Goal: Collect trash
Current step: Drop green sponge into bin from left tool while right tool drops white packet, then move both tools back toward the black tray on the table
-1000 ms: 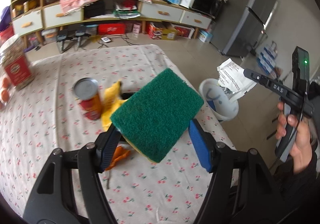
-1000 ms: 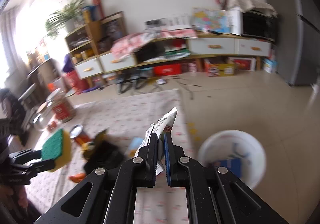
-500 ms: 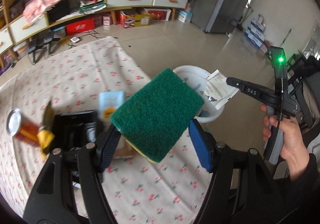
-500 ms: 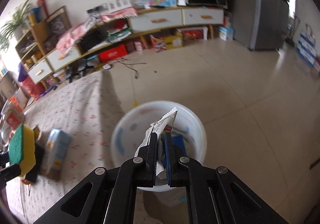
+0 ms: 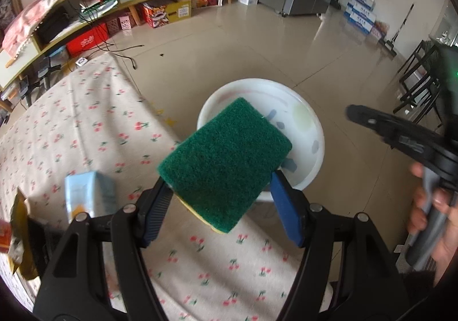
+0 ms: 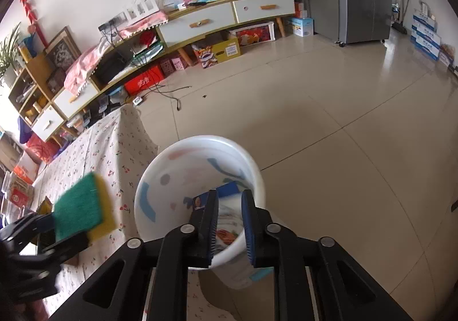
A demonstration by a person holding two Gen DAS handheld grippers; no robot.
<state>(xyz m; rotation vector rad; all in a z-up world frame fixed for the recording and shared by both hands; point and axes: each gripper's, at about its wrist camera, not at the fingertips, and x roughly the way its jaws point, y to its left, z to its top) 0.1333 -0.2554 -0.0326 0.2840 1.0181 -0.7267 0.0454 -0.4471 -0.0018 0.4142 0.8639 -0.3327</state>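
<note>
Sponge over bin, trash inside.
Green-and-yellow sponge, tilted, green face up, just at 9 o'clock of the white bin; bin upright on floor, holding printed wrappers.

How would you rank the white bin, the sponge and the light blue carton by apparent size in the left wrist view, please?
1. Sponge and white bin: about alike; the sponge is held close to the camera and hides part of the bin, so I won't rank them.
2. Light blue carton: clearly smallest.
</note>
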